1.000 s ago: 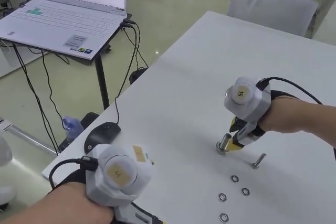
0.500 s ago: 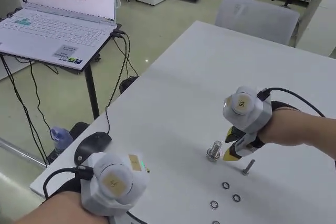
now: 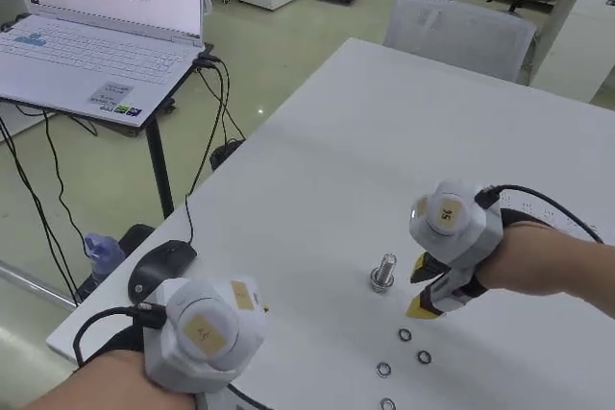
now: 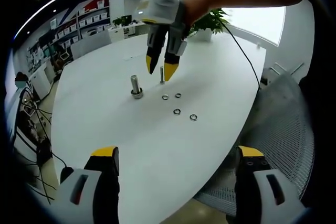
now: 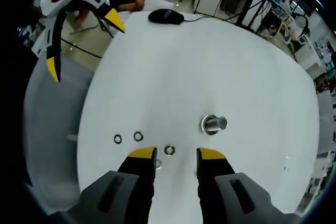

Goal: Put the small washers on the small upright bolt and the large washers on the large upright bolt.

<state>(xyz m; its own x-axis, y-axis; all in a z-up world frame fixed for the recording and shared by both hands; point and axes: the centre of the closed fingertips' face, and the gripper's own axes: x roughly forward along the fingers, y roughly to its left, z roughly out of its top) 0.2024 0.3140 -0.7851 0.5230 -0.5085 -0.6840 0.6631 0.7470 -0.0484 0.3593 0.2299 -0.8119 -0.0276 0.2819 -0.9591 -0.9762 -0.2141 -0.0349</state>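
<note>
While the large bolt (image 3: pixel 382 273) stands upright, axis vertical, my right gripper (image 3: pixel 420 287) hangs at its 3 o'clock, jaws narrowly parted; my left gripper (image 4: pixel 177 153) gapes wide.

There's the large bolt (image 3: pixel 383 273), upright on the white counter (image 3: pixel 317 199), silvery, threaded up top and wider at its foot. Just beside it in the left gripper view stands the small bolt (image 4: pixel 161 75), thin and upright too. Four washers (image 3: pixel 405 335) lie flat and loose near the bolts, dark little rings, none touching: two close in, two farther out. Which are small and which large is hard to tell.
</note>
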